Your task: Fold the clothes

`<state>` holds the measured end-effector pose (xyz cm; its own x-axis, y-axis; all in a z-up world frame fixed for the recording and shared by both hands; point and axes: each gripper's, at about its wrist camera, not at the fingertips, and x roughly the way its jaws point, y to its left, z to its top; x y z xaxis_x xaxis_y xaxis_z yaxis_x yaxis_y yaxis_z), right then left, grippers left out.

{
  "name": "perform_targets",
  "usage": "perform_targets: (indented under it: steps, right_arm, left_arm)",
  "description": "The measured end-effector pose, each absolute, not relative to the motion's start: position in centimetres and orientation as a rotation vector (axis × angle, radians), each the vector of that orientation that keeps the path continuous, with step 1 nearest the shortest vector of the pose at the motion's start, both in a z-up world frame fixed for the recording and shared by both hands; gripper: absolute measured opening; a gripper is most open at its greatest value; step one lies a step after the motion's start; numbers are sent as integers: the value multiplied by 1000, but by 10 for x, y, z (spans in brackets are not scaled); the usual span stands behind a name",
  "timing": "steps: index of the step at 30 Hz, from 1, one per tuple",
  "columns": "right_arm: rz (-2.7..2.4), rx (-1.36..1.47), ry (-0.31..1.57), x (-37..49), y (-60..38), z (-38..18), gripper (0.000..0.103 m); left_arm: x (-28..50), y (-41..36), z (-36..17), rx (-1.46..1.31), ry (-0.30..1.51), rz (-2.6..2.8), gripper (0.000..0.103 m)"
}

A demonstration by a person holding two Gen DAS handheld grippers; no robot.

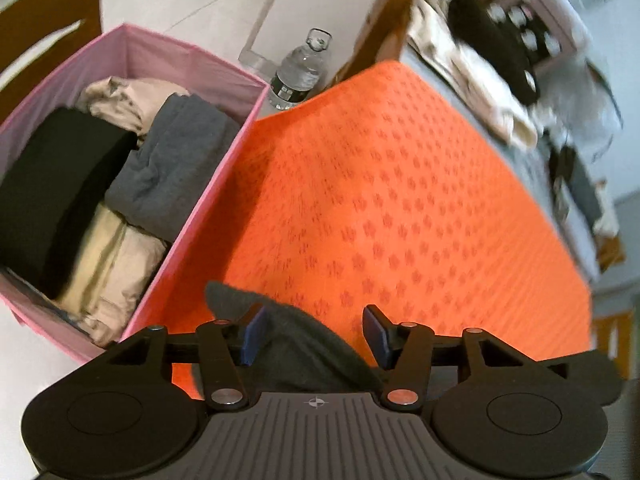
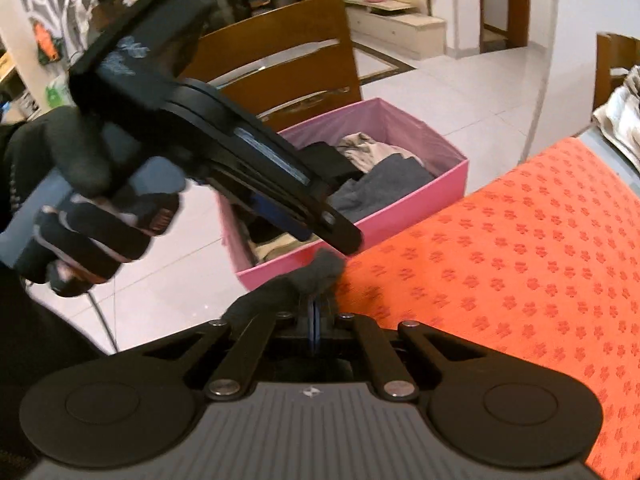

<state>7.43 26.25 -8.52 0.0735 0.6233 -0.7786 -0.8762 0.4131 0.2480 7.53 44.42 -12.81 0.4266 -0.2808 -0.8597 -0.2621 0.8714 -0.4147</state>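
- Left wrist view: at the bottom centre of the frame, the left gripper (image 1: 316, 334) stands with its jaws spread wide, blue pads facing each other across a broad gap.
- A dark grey garment (image 1: 288, 344) lies bunched in that gap. It sits against the left pad, while the right pad stands clear of it.
- The cloth rests on an orange mat (image 1: 400, 200) printed with small flowers, which fills the middle and right of the frame.
- At the left, a pink fabric bin (image 1: 192, 56) holds folded clothes: a black piece (image 1: 52, 192), a grey piece (image 1: 176, 168) and beige pieces (image 1: 116, 256).
- A water bottle (image 1: 302, 70) stands on the floor at upper centre, just behind the bin.
- A blurred pile of pale and black laundry (image 1: 488, 76) lies at the upper right.
- Right wrist view: at lower centre, the right gripper (image 2: 316, 320) is closed down to a narrow slit, with the same dark grey garment pinched between its pads and poking out above them.
- The left gripper crosses the upper left, held by a gloved hand (image 2: 84, 208); its tip hangs just above the pinched cloth.
- A wooden chair (image 2: 288, 60) stands behind the bin at upper centre.
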Motion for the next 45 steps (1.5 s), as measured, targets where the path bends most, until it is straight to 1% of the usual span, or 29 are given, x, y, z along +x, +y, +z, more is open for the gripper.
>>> perform_targets:
  steps: [7, 10, 13, 15, 17, 18, 26, 31, 34, 38, 45]
  right_arm:
    - [1057, -320, 956, 47, 264, -88, 2]
    - [937, -271, 909, 39, 262, -84, 7]
    - [841, -209, 879, 30, 261, -75, 21]
    - [785, -195, 857, 17, 263, -67, 38]
    - [722, -192, 840, 2, 265, -60, 49]
    - [683, -190, 835, -7, 267, -56, 51]
    - [356, -46, 795, -82, 293, -46, 55]
    - [134, 65, 758, -131, 322, -45, 55]
    - [40, 116, 750, -159, 343, -42, 57]
    - [-51, 155, 740, -188, 371, -36, 61]
    - [-238, 216, 720, -215, 417, -36, 63]
  left_arm:
    - [63, 449, -123, -370, 1101, -51, 54]
    - [61, 464, -115, -297, 1054, -74, 54]
    - [59, 483, -104, -242, 1016, -113, 54]
    - [58, 494, -96, -202, 990, -143, 55]
    - [56, 502, -92, -149, 966, -188, 55]
    - [55, 505, -91, -120, 956, -215, 55]
    - [43, 520, -84, 147, 852, -494, 56]
    - [28, 532, -76, 321, 758, -664, 59]
    - [26, 539, -75, 375, 726, -713, 59]
    - [25, 544, -75, 428, 690, -790, 60]
    - [36, 543, -97, 560, 612, -1001, 62]
